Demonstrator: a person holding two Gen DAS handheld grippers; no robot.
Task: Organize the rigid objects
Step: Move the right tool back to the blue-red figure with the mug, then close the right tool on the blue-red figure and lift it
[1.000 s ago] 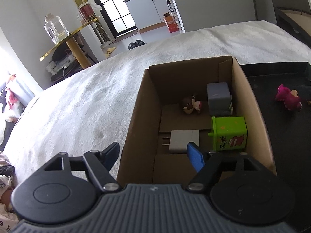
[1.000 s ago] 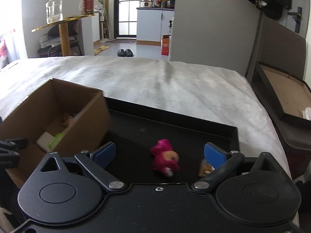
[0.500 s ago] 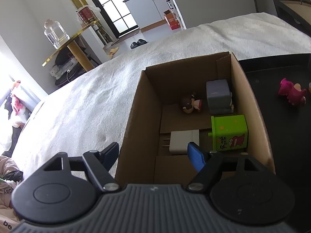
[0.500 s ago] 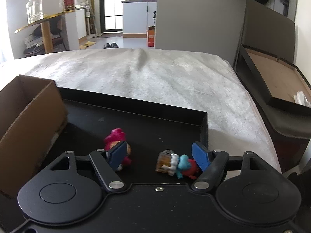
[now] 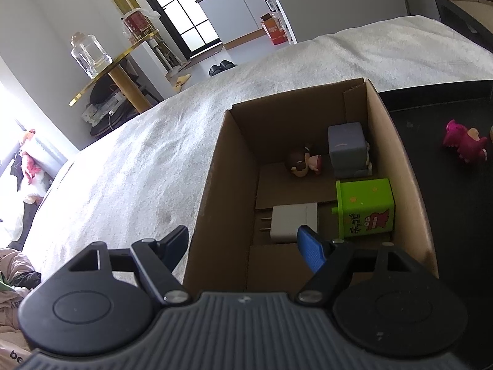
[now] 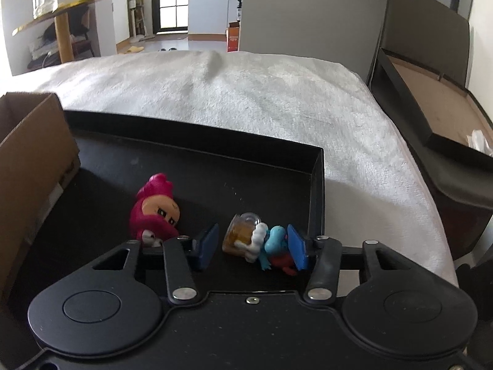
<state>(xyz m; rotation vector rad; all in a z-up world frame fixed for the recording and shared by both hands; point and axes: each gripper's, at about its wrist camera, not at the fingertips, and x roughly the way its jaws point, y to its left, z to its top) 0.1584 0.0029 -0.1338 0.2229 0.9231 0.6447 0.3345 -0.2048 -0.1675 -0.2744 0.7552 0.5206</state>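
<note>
The right gripper (image 6: 252,244) sits low in the black tray (image 6: 317,182), jaws partly open around a blue figurine holding a mug (image 6: 262,240), its right pad beside the toy but not clamping it. A pink figurine (image 6: 155,212) lies just left. The left gripper (image 5: 243,243) hangs wide open and empty over the cardboard box (image 5: 400,166), which holds a white charger (image 5: 292,219), a green cube (image 5: 365,206), a grey block (image 5: 346,145) and a brown-haired figurine (image 5: 303,163).

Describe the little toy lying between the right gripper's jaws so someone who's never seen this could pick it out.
Find the black tray on the white blanket, beside the cardboard box. Near its right wall lies a small blue figurine hugging an amber mug, framed by the right gripper. Its neighbour, the pink figurine, is taller and magenta all over.
</note>
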